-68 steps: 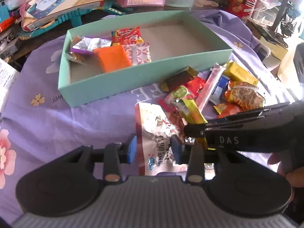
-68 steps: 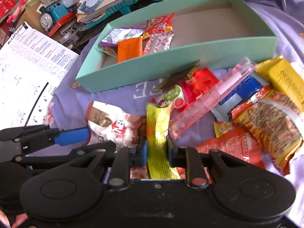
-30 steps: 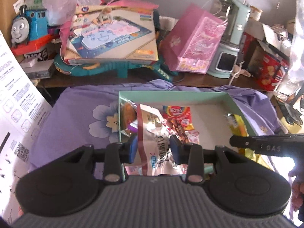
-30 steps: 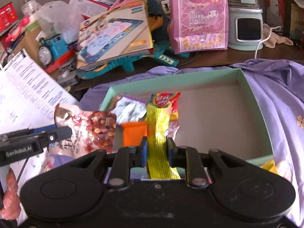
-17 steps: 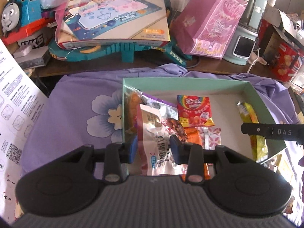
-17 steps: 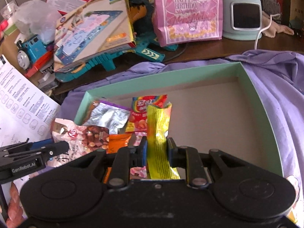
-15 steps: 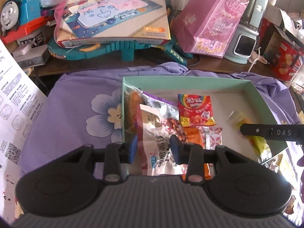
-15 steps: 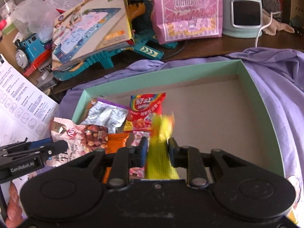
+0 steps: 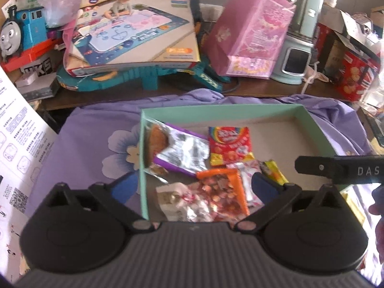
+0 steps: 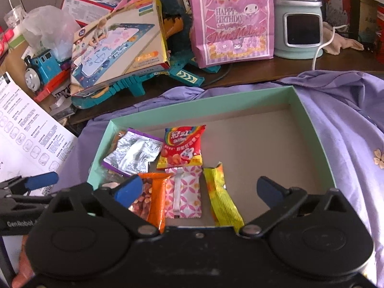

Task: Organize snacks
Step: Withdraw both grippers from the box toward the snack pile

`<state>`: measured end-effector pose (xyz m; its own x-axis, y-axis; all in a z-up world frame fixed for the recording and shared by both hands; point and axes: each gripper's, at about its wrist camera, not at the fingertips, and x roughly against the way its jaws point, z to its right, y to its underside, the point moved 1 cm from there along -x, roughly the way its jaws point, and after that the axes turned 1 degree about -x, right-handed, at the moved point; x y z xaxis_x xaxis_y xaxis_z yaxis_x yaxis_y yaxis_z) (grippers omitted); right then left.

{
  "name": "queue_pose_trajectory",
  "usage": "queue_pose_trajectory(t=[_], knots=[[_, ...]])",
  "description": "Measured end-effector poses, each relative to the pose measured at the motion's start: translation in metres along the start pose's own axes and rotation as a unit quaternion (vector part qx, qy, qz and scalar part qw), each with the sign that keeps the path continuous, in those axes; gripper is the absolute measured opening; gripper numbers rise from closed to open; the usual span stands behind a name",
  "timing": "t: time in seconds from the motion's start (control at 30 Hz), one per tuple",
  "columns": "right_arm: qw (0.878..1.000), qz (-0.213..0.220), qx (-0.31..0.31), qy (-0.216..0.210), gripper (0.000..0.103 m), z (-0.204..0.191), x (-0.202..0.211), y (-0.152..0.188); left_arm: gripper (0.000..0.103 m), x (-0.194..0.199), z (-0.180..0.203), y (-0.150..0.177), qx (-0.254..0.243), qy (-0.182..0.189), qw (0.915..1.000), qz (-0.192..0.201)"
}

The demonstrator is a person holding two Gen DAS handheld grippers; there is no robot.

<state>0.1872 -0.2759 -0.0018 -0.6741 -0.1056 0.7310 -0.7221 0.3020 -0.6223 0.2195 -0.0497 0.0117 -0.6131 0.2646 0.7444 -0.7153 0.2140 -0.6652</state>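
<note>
Both tools over the mint box (image 10: 309,129), tilted down so packs drop inside. Left gripper (image 9: 189,183) jaws opening, nothing pinched; peanut pack (image 9: 204,199) lies loose in the near-left corner w/ the other snacks. Right gripper (image 10: 199,189) jaws opening too, yellow pack (image 10: 223,199) flat on the box floor beside the pink sachet (image 10: 183,192), clear of both pads. Packs sit in a row on the left, prob. to leave the bare right half free for more
</note>
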Motion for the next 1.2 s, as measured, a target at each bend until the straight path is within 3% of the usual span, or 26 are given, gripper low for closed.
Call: queue_pose_trajectory(t=[0.3, 0.57, 0.87, 1.2], knots=[[1.0, 0.008, -0.005, -0.008, 0.103, 0.009, 0.042, 0.016, 0.103, 0.031, 0.03, 0.014, -0.016, 0.016, 0.9997, 0.0], [1.0, 0.008, -0.008, 0.0, 0.103, 0.034, 0.08, 0.049, 0.103, 0.049, 0.068, 0.045, -0.053, 0.037, 0.9978, -0.011], [0.998, 0.0, -0.053, 0.022, 0.103, 0.083, 0.103, 0.085, 0.103, 0.04, 0.116, 0.085, -0.1, 0.052, 0.9927, -0.041], [0.993, -0.025, -0.101, 0.051, 0.103, 0.124, 0.097, 0.119, 0.103, 0.011, 0.149, 0.113, -0.13, 0.073, 0.9854, -0.083]])
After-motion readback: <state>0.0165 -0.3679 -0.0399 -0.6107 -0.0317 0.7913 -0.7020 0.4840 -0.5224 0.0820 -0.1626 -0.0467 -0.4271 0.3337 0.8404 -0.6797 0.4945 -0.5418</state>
